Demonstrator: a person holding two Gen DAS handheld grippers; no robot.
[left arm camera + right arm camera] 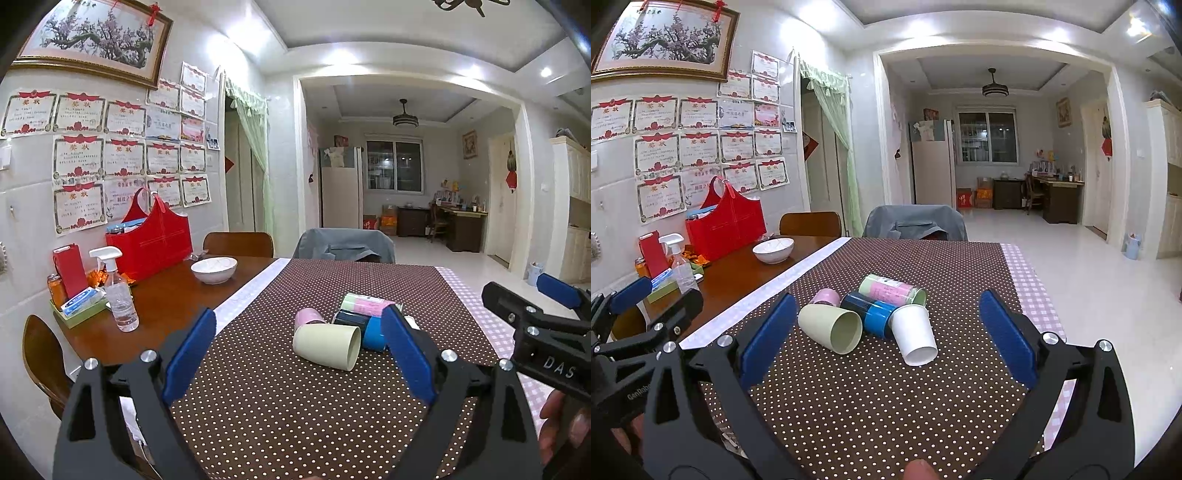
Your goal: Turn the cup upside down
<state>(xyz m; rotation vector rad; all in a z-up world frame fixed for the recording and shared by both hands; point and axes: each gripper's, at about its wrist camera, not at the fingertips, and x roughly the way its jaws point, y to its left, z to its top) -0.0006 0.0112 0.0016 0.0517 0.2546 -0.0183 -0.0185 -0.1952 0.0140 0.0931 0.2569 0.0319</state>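
Cups lie tipped ahead of both wide-open, empty grippers: green cup (327,346) beyond the left gripper (299,354), white cup (918,334) between the right gripper (888,339) jaws' line.

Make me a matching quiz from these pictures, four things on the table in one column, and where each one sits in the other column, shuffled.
Things:
1. pale green cup
2. white paper cup
3. white bowl
4. spray bottle

Places:
A. on bare wood, beside the red bag
B. lying on the dotted cloth, left end of the cup pile
C. at the wall edge of the table, by the red box
D. lying on the dotted cloth, right end of the pile, open mouth towards the camera

Pairs: 1-B, 2-D, 3-A, 4-C
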